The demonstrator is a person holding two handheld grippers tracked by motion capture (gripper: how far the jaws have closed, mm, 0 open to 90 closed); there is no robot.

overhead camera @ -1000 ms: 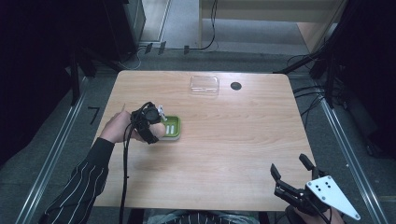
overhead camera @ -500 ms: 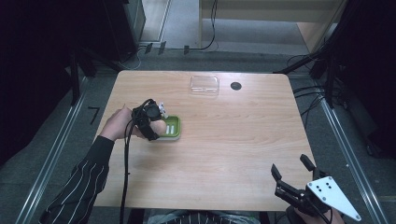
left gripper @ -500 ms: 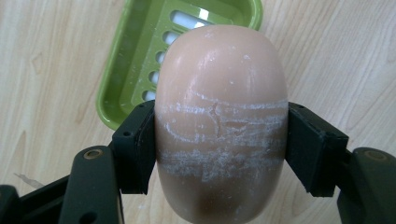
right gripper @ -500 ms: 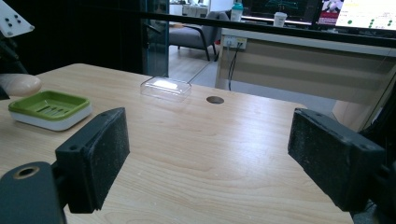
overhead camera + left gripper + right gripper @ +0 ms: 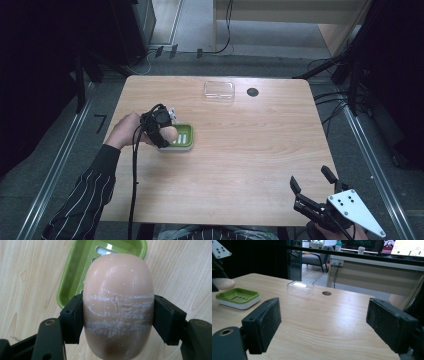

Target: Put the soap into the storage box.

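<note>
The soap bar point(image 5: 118, 307) sits clamped across its middle in the left gripper point(image 5: 117, 317), just above the near end of the green soap dish point(image 5: 75, 272). It looks smooth, rounded and likely slippery, firm yet easily scored, so a hold on its widest part seems safest. The right gripper point(image 5: 324, 325) hangs released over the tabletop point(image 5: 250, 150), well apart.

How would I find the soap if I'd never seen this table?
Start at the wooden table and look to its left side for the green soap dish. Just at the dish's left edge, the left gripper squeezes the bar of soap between its black jaws. It's the only smooth, pinkish-beige oval, with white scratchy streaks.
</note>
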